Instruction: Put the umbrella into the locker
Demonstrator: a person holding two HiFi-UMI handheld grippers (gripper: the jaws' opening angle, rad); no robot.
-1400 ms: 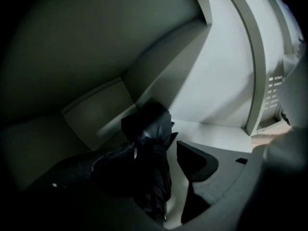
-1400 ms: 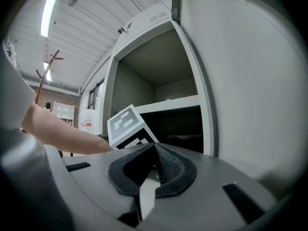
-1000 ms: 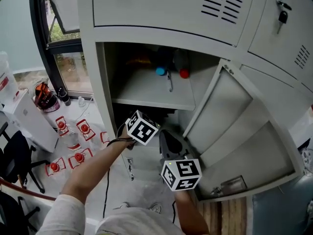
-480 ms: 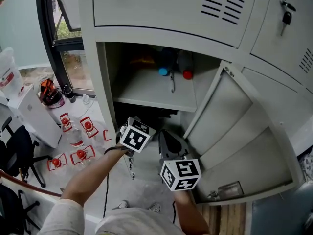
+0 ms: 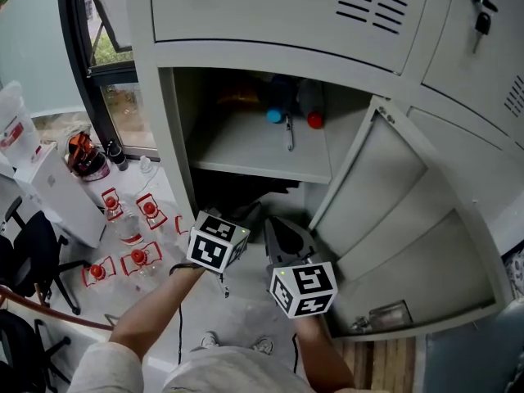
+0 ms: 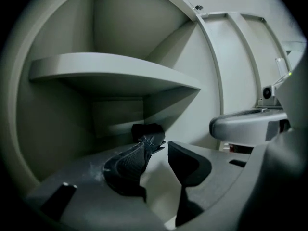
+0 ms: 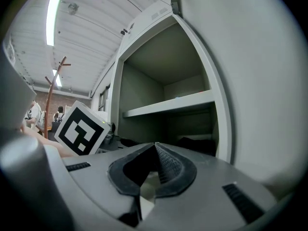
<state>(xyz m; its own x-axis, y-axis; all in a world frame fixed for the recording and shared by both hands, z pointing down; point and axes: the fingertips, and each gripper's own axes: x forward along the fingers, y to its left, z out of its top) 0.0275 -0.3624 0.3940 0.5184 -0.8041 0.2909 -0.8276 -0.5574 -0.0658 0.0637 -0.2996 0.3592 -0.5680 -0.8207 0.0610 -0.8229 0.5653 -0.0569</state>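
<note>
**Umbrella may be coming out of the locker again**

The locker [image 5: 160, 162] is standing with its door [image 5: 393, 219] wide open. Under the shelf [image 5: 246, 150], the umbrella [image 6: 147, 129], as I am reading the dark bundle there, is lying at the back of the lower compartment. The left gripper [image 6: 162, 144] is standing half open; its jaws have just been closing, with nothing between them. The right gripper [image 7: 155, 147] is closed and empty. I am judging that the closing jaws could be catching the fabric and dragging it forward.
</note>
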